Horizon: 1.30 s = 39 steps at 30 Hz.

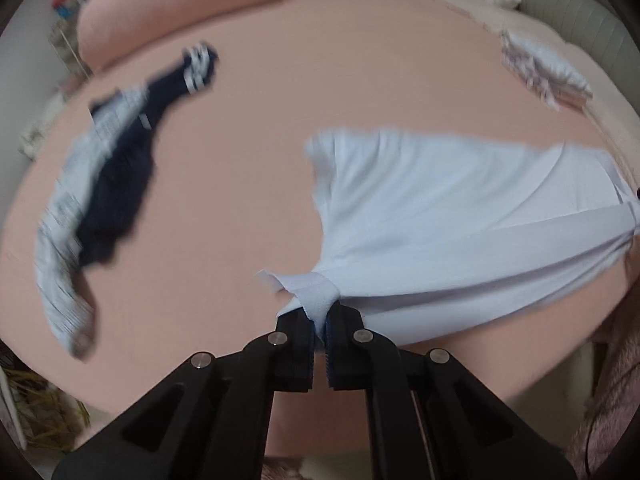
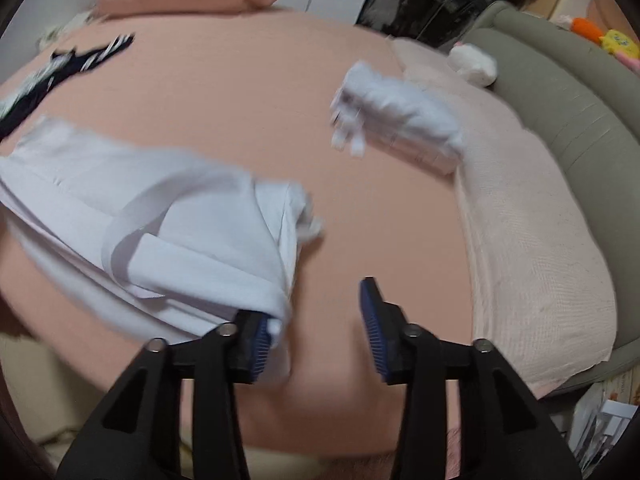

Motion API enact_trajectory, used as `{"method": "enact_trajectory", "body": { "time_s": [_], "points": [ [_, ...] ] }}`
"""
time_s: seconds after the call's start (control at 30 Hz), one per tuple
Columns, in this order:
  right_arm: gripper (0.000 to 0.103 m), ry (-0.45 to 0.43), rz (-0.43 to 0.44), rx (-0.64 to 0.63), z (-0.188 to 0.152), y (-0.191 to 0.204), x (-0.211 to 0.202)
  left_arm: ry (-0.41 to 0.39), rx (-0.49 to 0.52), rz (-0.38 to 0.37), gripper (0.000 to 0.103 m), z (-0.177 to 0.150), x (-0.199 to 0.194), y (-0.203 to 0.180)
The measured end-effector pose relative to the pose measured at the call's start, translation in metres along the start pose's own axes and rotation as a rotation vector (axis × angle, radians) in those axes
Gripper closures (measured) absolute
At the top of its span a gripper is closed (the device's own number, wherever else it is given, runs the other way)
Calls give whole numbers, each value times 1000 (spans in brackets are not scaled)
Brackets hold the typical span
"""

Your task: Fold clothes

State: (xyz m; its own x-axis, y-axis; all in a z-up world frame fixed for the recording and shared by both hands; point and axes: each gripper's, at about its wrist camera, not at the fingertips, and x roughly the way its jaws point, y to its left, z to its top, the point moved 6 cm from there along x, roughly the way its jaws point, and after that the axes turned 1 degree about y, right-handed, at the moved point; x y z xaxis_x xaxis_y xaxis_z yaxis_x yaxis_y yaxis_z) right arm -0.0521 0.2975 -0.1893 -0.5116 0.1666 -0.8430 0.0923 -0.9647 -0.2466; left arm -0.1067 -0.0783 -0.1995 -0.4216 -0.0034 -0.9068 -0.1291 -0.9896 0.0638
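Left claw (image 1: 320, 322) clenching on a bunched corner of the white garment (image 1: 440, 216), cloth fanning out ahead and to its right over the pink bed (image 1: 240, 160). Right claw (image 2: 316, 320) standing released, jaws apart, white garment's edge brushing the left pad, most of it lying ahead-left. Dark clothes (image 1: 120, 176) lying well ahead-left of the left claw; folded pile (image 2: 400, 120) sitting ahead of the right claw.

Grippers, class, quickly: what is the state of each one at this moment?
Left gripper: closed, its fingers pinching an edge of the white garment.
Right gripper: open, holding nothing; the garment's corner lies against its left finger.
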Motion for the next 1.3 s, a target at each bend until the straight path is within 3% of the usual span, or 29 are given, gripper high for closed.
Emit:
{"method": "enact_trajectory", "body": {
  "time_s": [0.07, 0.13, 0.17, 0.2, 0.23, 0.3, 0.4, 0.47, 0.53, 0.63, 0.77, 0.87, 0.97, 1.07, 1.2, 1.23, 1.3],
  "points": [
    [54, 26, 48, 32, -10, 2, 5, -29, -21, -38, 94, 3, -5, -2],
    [51, -18, 64, 67, -6, 2, -3, -76, -47, -106, 77, 6, -21, -6],
    [51, -47, 72, 84, -3, 2, -9, -100, -60, -140, 60, 6, -29, -8],
    [49, -70, 91, 97, -1, 3, -15, -120, -71, -152, 51, 4, -38, -9],
    [45, -79, 120, 97, -1, 6, -20, -137, -79, -151, 50, 1, -47, -9],
    [45, -53, 137, 67, -6, 10, -28, -158, -91, -154, 49, -9, -67, -5],
    [45, 41, 95, 32, -12, 9, -40, -191, -96, -202, 49, -11, -87, -1],
    [45, 7, 136, 80, -3, 2, -59, -222, -95, -229, 49, -8, -98, 1],
    [45, -41, 212, 142, 15, -5, -68, -229, -94, -190, 49, 5, -88, 1],
    [45, -75, 205, 87, 36, 9, -54, -137, -48, -155, 56, 14, -50, -13],
    [45, 5, 211, -9, 31, 47, -21, 16, -14, -58, 57, -4, -10, -23],
    [44, 97, 53, -38, 6, 41, 7, 75, -89, -3, 58, -22, 1, -4],
    [44, 89, 72, 51, -16, 22, 6, 9, -159, -66, 58, -25, -15, 5],
    [44, 34, 118, 164, -24, 5, -3, -95, -134, -128, 58, -15, -34, -9],
    [44, -54, 152, 212, -18, 4, -12, -147, -47, -201, 58, -1, -32, -51],
    [44, -22, 135, 195, -19, 7, -6, -111, -19, -185, 58, -1, -22, -59],
    [44, 41, 101, 160, -21, 12, 7, -9, 37, -62, 57, -8, 3, -61]
  ]
}}
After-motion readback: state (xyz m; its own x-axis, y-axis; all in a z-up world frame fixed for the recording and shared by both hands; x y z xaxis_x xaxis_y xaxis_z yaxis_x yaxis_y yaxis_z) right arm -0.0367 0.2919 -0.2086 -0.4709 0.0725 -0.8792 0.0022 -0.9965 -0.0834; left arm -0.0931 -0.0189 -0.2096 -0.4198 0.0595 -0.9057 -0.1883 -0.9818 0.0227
